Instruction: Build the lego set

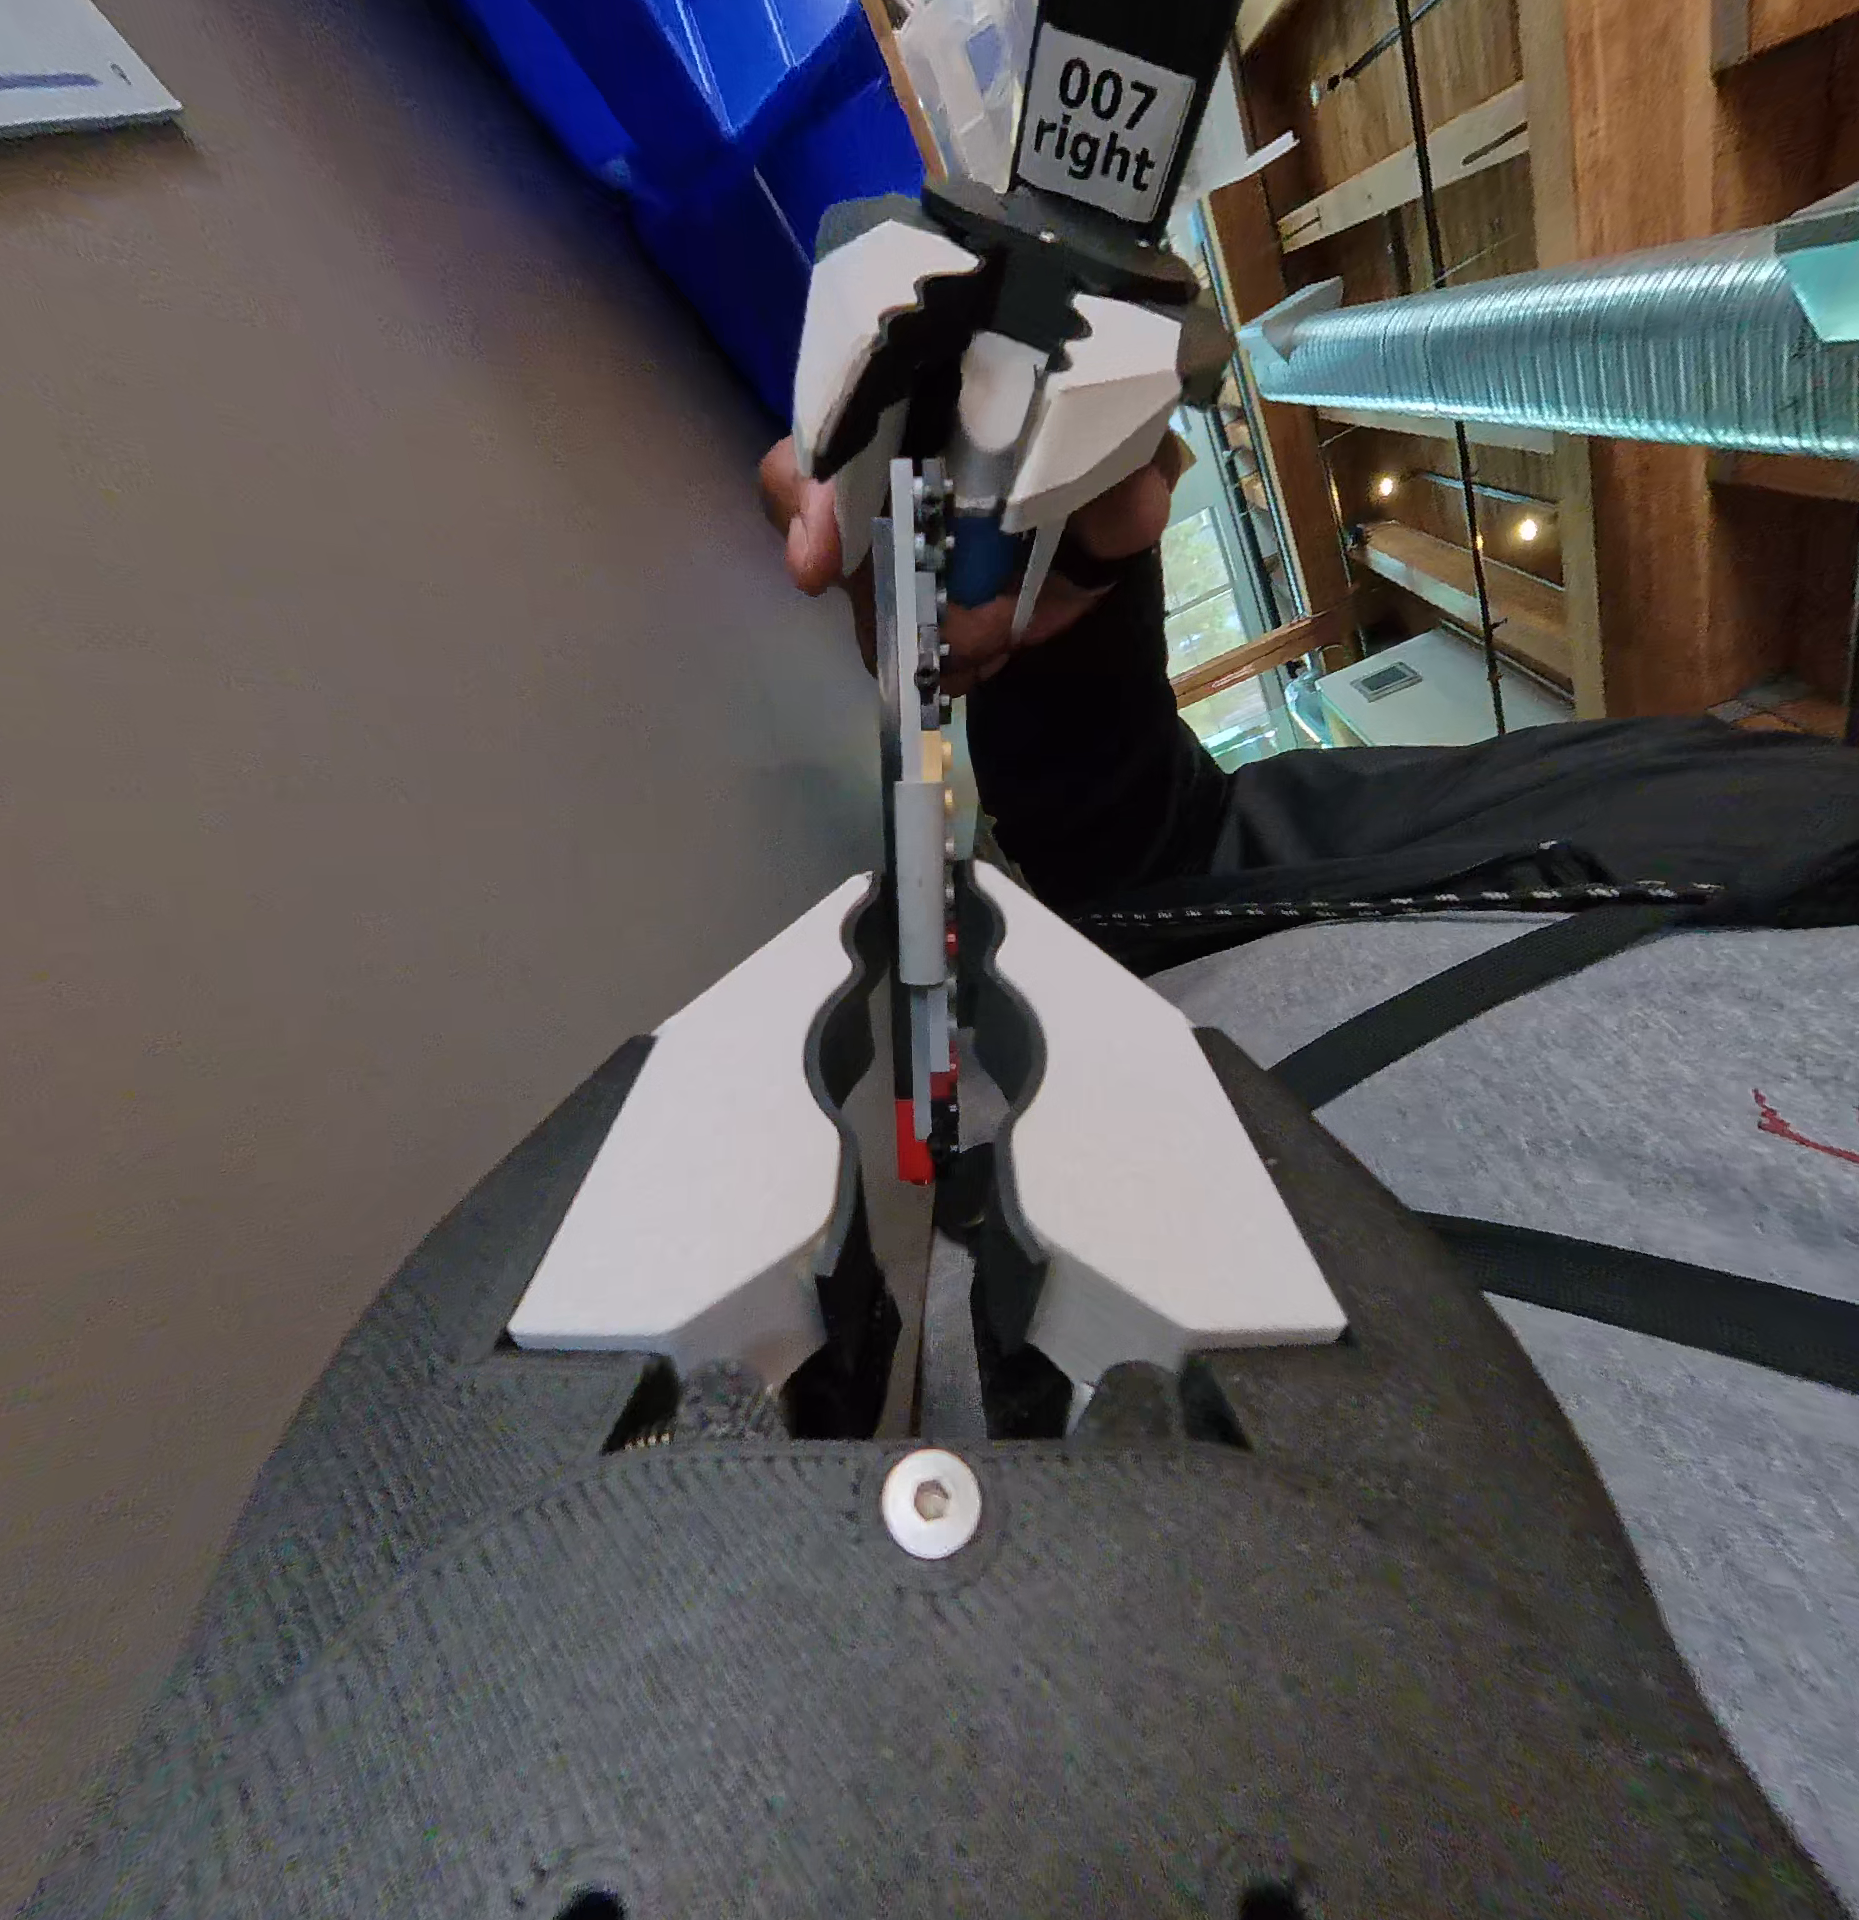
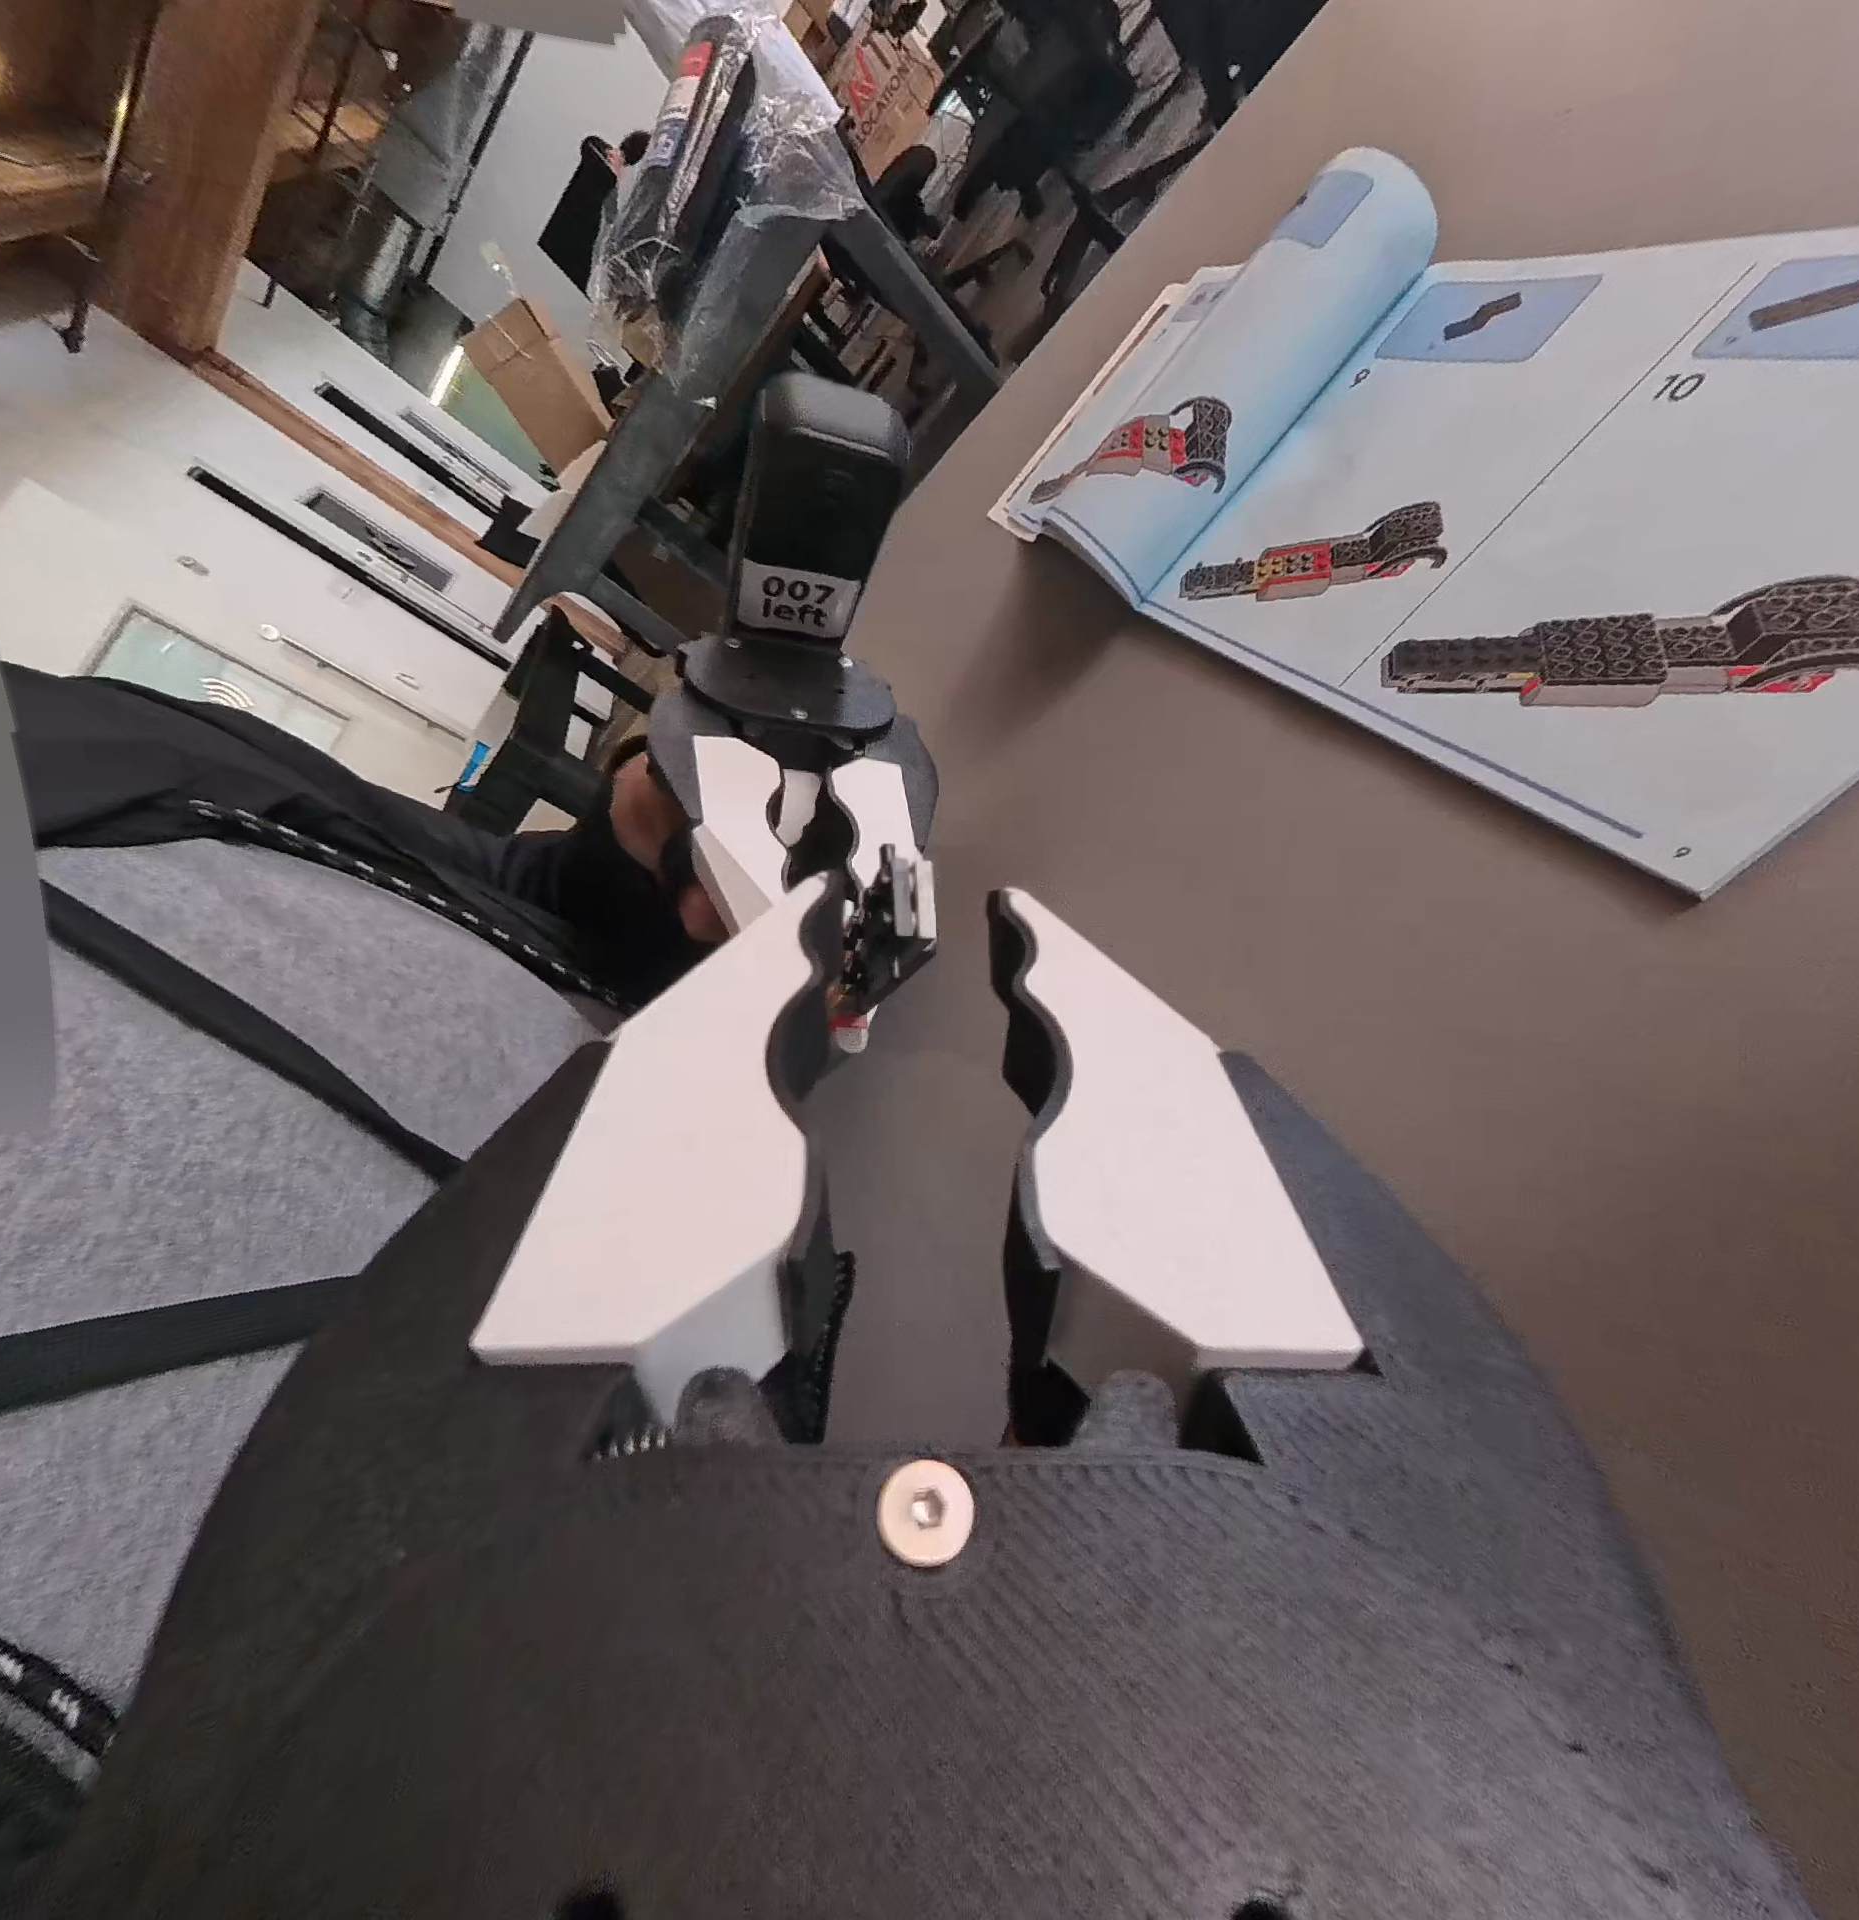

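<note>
Surface: you work over a brown table (image 2: 1320, 1039), a booklet (image 2: 1476, 540) lying open on it beyond your right fingers; a blue bin (image 1: 717, 156) stands past the far gripper in the left view.
Room: wood beams, a silver duct (image 1: 1527, 343), desks farther off.
Build: a long, thin lego strip (image 1: 920, 883) — grey, black, red at the near end, studs along one side.
Left gripper (image 1: 930, 935): fingers clamped on the strip's red end; the rest sticks out past the tips.
Right gripper (image 2: 914, 914): fingers apart — the strip's far end sits just beyond the left tip; whether it touches, you can't tell.
</note>
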